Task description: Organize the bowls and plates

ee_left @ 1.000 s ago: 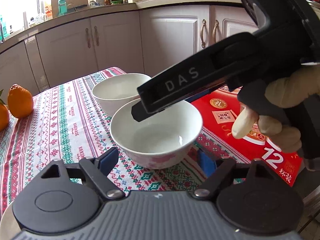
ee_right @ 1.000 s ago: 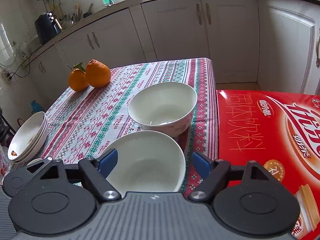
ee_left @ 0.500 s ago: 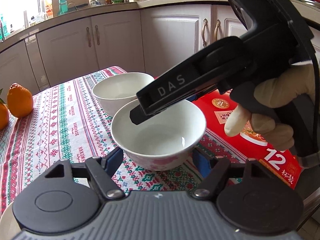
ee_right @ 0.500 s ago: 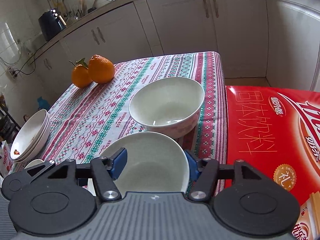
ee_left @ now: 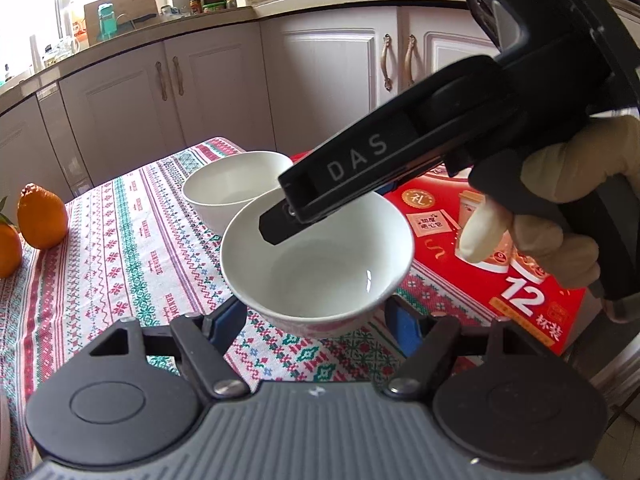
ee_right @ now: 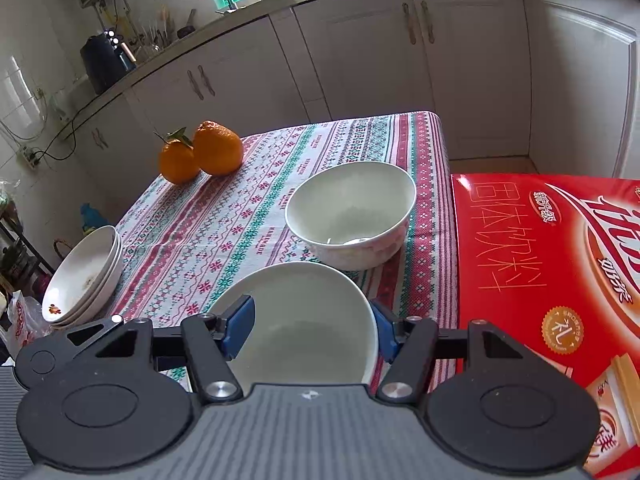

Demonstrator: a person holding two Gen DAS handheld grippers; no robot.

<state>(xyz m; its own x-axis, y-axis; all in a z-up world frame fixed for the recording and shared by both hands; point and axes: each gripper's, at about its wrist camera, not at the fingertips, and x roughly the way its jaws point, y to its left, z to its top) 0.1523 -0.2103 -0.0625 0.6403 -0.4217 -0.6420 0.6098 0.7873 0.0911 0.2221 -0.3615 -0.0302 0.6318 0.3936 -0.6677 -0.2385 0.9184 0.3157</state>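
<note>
Two white bowls stand on the patterned tablecloth [ee_right: 224, 236]. The near bowl [ee_left: 316, 258] sits between the blue pads of my left gripper [ee_left: 316, 320], which is open around its base. In the right wrist view the same near bowl [ee_right: 296, 324] lies between the blue pads of my right gripper [ee_right: 310, 330]; the pads touch its rim on both sides. The right gripper's black body [ee_left: 400, 168] hangs over this bowl in the left wrist view. The far bowl [ee_right: 350, 214] stands just behind; it also shows in the left wrist view [ee_left: 236, 190].
A stack of white plates [ee_right: 86, 276] sits at the table's left edge. Two oranges [ee_right: 202, 152] lie at the far left. A red box [ee_right: 548, 272] lies to the right of the bowls. Kitchen cabinets [ee_right: 360, 64] stand beyond the table.
My right gripper's pads have closed in onto the near bowl's rim. My left gripper has moved a little closer to the bowl, and the bowl looks slightly raised.
</note>
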